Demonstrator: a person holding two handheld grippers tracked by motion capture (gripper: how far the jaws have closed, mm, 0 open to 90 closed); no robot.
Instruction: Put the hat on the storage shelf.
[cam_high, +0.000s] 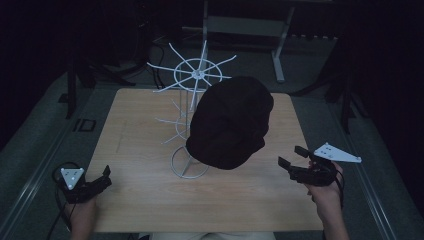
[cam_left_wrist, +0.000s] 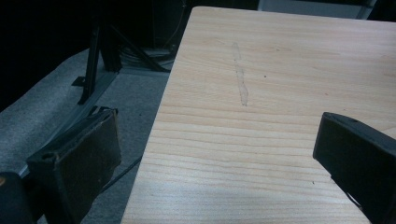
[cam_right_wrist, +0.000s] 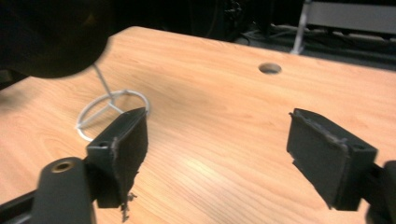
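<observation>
Cap (cam_high: 231, 122) looks hung on the wire rack (cam_high: 192, 100), right gripper (cam_high: 295, 159) beside it jaws released, probably backing off next.

high: overhead, forward-down | gripper views: low, close over table (cam_high: 150, 200) | shared: tabletop

Your table (cam_high: 140, 200) is light wood with a pale streak (cam_left_wrist: 240, 79) near its left edge and a round hole (cam_right_wrist: 270, 68) in the top. The white wire rack (cam_high: 190, 107) stands on its ring base (cam_high: 190, 162) near the middle. Grey carpet (cam_high: 40, 145) surrounds the table.
</observation>
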